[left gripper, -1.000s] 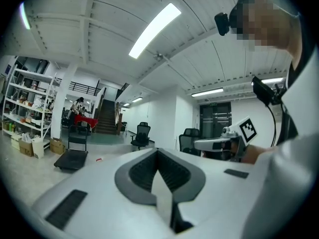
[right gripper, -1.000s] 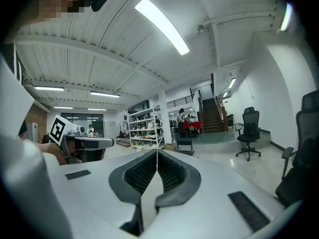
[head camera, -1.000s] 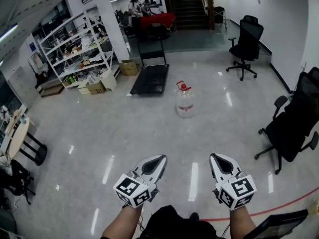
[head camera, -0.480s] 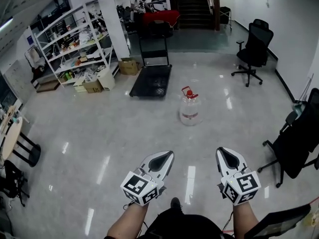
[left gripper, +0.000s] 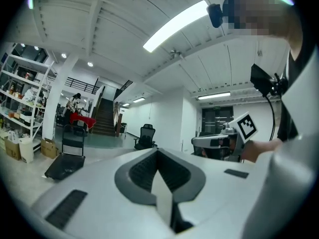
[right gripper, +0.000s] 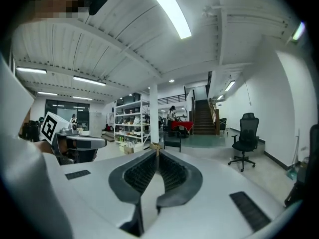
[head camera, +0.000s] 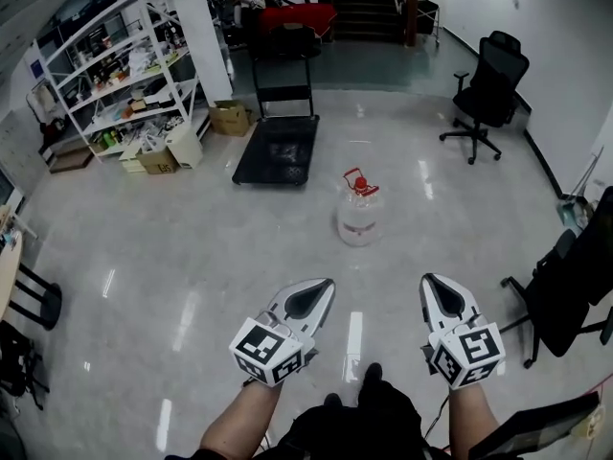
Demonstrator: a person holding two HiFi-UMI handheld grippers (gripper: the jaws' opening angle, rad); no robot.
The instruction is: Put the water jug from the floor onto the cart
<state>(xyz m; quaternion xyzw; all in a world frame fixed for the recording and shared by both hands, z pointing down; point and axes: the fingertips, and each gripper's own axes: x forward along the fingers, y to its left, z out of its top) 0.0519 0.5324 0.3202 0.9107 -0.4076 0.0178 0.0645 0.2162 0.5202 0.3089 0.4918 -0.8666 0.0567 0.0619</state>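
A clear water jug [head camera: 360,215] with a red cap and handle stands upright on the glossy floor, ahead of both grippers. Beyond it to the left lies a black flat cart [head camera: 277,148] with an upright push handle; the cart [left gripper: 65,164] also shows low at the left of the left gripper view. My left gripper [head camera: 324,287] is held level at lower centre-left, jaws together, holding nothing. My right gripper [head camera: 433,283] sits beside it at lower right, jaws together and empty as well. Both are well short of the jug.
White shelving [head camera: 115,75] with boxes lines the left wall. Cardboard boxes [head camera: 230,117] sit by a white pillar. A black office chair [head camera: 493,89] stands at the back right, another chair [head camera: 565,290] close on my right. A red-covered table [head camera: 287,19] and stairs are at the far back.
I have walked forward: jug and cart sit nearer and lower in the head view. Both grippers keep their level pose and stay shut.
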